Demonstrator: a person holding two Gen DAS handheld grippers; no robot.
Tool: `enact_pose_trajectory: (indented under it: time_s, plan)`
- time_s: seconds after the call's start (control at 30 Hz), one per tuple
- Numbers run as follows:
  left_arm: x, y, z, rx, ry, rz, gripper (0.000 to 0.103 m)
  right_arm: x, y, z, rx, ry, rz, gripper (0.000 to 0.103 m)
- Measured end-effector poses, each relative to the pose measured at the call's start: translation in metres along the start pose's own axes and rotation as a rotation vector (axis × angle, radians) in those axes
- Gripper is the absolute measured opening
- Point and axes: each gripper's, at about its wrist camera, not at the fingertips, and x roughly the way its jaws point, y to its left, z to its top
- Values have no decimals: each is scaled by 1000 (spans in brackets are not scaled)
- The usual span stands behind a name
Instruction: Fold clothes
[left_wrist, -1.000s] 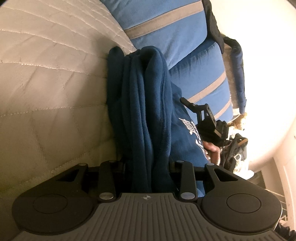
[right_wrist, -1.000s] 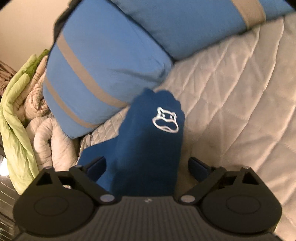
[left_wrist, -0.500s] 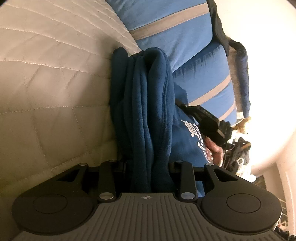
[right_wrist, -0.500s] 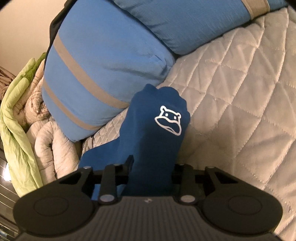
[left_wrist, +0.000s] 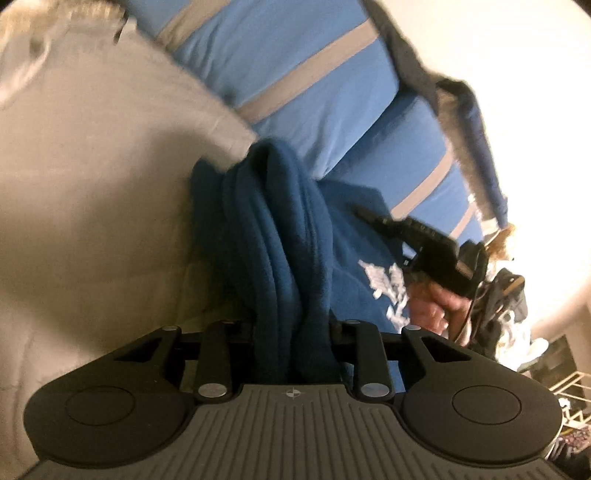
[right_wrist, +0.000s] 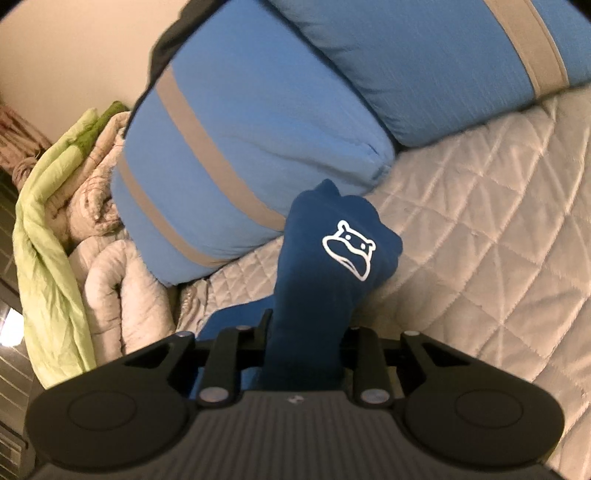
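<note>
Both tongs' tips (buried in cloth) vanish inside the navy garment (left_wrist: 280, 236).

Both wrist cams – close, facing pillows (left_wrist: 314, 66)

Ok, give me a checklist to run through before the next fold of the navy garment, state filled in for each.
1. Left gripper clamped on bunched navy garment: ok; its jaws have just closed further.
2. Right gripper clamped on the garment's logo end: ok, just closed on it.
3. Garment clear of blue striped pillows: cannot tell.
4. Bare quilted bedspread beside it for laying down: ok.
5. Garment free of twists between the grippers: cannot tell.
</note>
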Motion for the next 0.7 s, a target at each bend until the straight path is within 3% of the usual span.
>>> enact_pose_trajectory:
  time_s: [0.27,0.43,0.5,0.53,0.57,0.6,0.63,0.67,0.7]
  plan:
    - [-56,-26,36,56,-51,82,29,-20,67,12,-113,0,66,24]
    - [-93,-36,71,96,-136,95,29,-10,121,30,-159,-13,138,24]
    - [-102,-35,89,106,-195,109,38,2,148,43,-174,-33,155,25]
    - [-100,-34,98,125,-232,151,43,11,161,51,-182,-46,155,26]
    - [-97,-32,105,152,-268,214,62,24,173,59,-198,-66,133,35]
    - [-90,-27,110,176,-298,321,80,38,182,65,-216,-84,76,61]
    - [-83,-20,112,168,-323,429,80,53,187,70,-232,-90,-3,76]
    - [-78,-13,113,158,-342,520,80,66,190,71,-250,-98,-99,102]
    - [-74,-5,109,143,-349,555,80,74,189,67,-279,-108,-174,102]
